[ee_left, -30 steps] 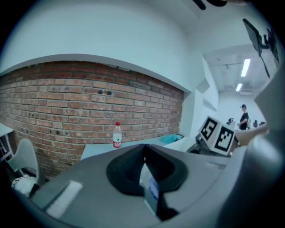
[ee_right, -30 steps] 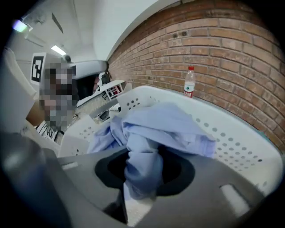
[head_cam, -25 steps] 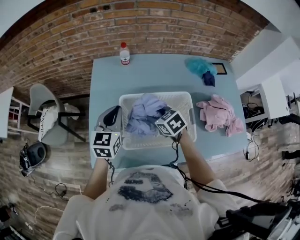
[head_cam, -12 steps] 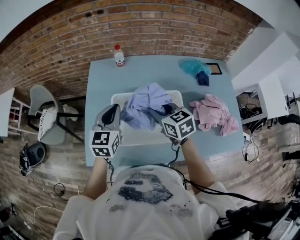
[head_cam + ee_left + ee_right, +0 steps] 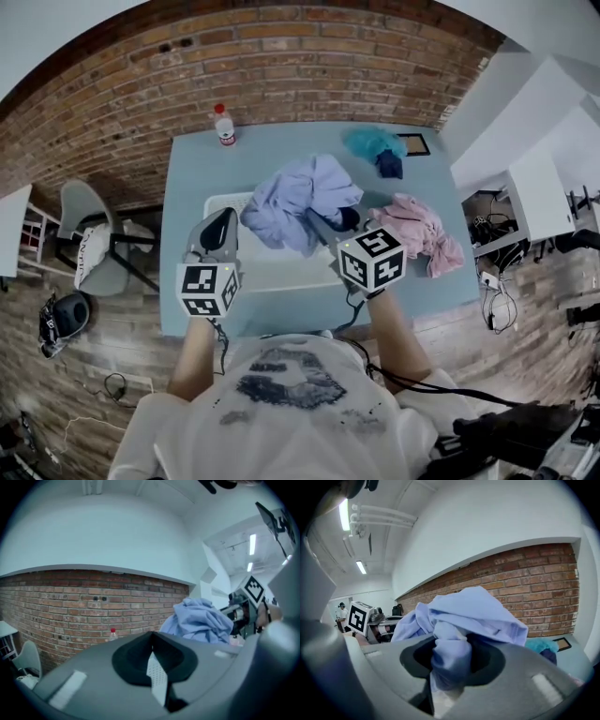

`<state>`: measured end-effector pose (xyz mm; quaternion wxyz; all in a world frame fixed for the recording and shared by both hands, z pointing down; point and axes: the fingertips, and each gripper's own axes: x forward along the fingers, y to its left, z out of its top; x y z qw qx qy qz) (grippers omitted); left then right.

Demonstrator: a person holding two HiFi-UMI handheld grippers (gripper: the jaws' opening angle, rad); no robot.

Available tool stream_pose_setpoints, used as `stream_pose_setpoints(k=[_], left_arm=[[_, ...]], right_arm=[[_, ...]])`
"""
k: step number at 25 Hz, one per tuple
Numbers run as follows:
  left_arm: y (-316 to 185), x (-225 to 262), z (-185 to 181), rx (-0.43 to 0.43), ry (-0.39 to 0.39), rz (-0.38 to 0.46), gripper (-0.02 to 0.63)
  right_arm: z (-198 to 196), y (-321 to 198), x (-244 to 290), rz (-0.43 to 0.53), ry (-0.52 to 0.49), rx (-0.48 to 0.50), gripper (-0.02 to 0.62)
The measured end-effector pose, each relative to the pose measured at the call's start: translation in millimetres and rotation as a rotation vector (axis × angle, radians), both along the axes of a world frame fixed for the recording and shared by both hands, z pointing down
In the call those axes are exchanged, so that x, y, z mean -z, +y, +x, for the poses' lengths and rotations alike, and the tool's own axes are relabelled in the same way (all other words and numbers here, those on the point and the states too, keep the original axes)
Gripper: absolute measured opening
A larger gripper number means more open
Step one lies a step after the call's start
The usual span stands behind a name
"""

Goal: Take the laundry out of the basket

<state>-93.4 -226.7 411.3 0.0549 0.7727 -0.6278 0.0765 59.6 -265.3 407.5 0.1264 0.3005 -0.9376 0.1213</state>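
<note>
A lavender shirt (image 5: 300, 199) hangs bunched over the white laundry basket (image 5: 221, 202), lifted above its rim. My right gripper (image 5: 330, 225) is shut on a fold of it; in the right gripper view the lavender shirt (image 5: 473, 611) is pinched between the jaws of my right gripper (image 5: 446, 660) and billows above them. My left gripper (image 5: 222, 220) hovers at the basket's left rim, jaws together with nothing in them. The left gripper view shows my left gripper (image 5: 152, 654) shut, with the lavender shirt (image 5: 201, 620) off to its right. The shirt hides the inside of the basket.
The basket stands on a light blue table (image 5: 187, 178) in front of a brick wall. A pink garment (image 5: 420, 232) lies to the basket's right, a teal garment (image 5: 371, 142) with a dark blue piece (image 5: 388, 165) at the far right. A bottle (image 5: 225, 126) stands far left. A chair (image 5: 89, 234) stands beside the table.
My right gripper has lifted the lavender shirt up out of the basket and a little to the right. My left gripper has stayed by the basket's left rim.
</note>
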Motion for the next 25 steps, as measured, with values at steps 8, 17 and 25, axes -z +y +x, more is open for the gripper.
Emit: stream_pose_setpoints(k=[8, 17, 25], left_arm=[[6, 16, 32, -0.001, -0.008, 0.035, -0.011], [20, 26, 49, 0.001, -0.015, 0.06, -0.011], [28, 27, 59, -0.002, -0.024, 0.06, -0.011]], right_arm=[[41, 6, 23, 0.108, 0.009, -0.077, 0.137], [65, 21, 29, 0.112, -0.026, -0.102, 0.137], [77, 28, 32, 0.127, -0.022, -0.12, 0.137]])
